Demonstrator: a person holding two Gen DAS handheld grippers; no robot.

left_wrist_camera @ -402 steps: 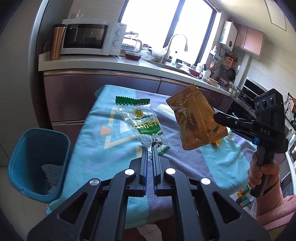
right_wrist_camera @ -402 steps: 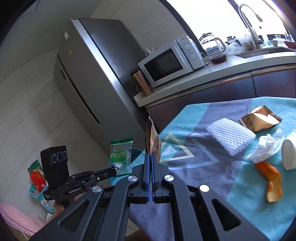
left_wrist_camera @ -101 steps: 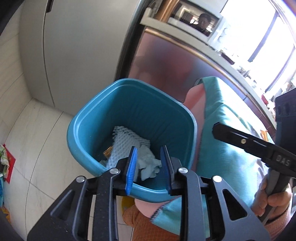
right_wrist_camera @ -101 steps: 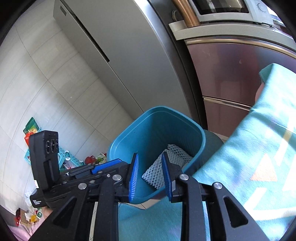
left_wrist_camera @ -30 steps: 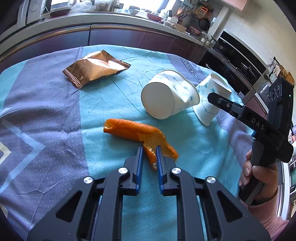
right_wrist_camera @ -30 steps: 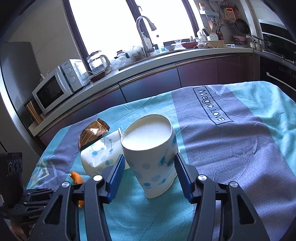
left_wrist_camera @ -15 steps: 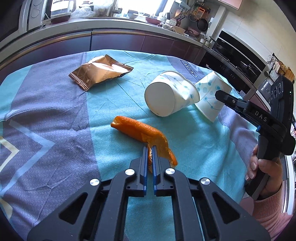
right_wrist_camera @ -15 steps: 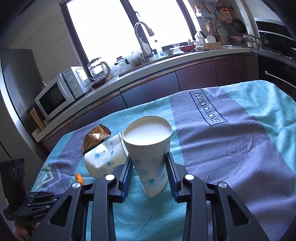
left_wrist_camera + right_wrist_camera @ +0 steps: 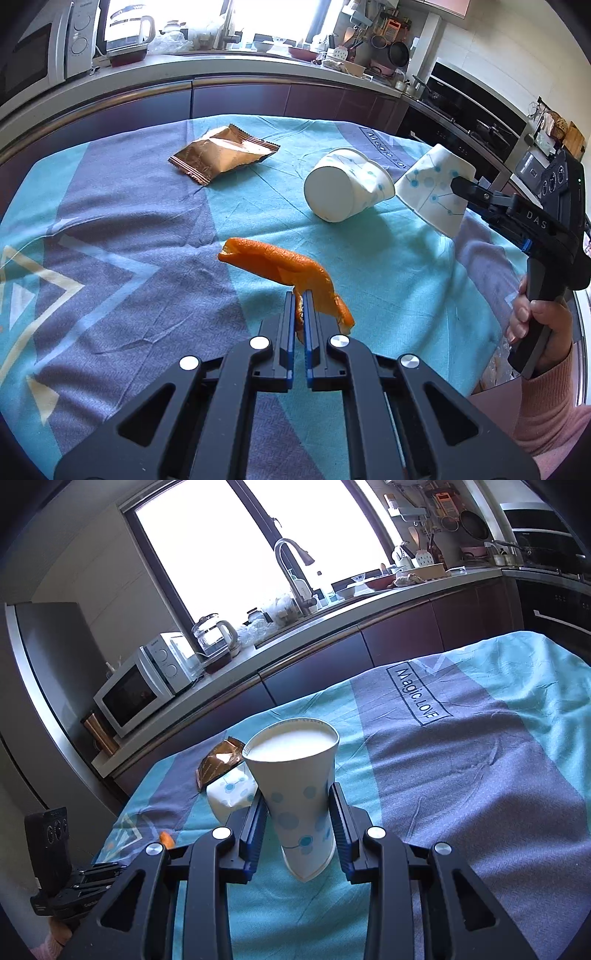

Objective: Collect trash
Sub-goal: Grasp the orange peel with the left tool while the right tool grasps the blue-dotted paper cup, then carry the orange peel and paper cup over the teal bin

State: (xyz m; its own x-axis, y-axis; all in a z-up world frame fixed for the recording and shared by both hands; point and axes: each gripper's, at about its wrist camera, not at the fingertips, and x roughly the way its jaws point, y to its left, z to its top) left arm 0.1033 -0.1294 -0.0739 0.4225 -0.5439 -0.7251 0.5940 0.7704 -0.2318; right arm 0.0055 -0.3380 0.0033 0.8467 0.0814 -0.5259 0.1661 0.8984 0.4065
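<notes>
My left gripper [image 9: 300, 300] is shut on a curled orange peel [image 9: 280, 267], which hangs just above the turquoise and purple tablecloth [image 9: 122, 236]. My right gripper [image 9: 298, 797] is shut on a white paper cup with blue dots [image 9: 298, 775], squeezed and lifted off the cloth; in the left wrist view the same cup [image 9: 434, 188] hangs from the right gripper [image 9: 460, 182]. A second paper cup [image 9: 345, 194] lies on its side on the cloth. A bronze snack wrapper [image 9: 221, 157] lies farther back.
A kitchen counter [image 9: 332, 627] with a microwave [image 9: 144, 686], kettle and sink tap runs behind the table. A steel fridge [image 9: 37, 709] stands at the left. A hand in a pink sleeve [image 9: 539, 325] holds the right gripper's handle.
My left gripper closed on the orange peel and lifted it off the cloth. My right gripper closed around the paper cup, squeezed it and raised it off the table.
</notes>
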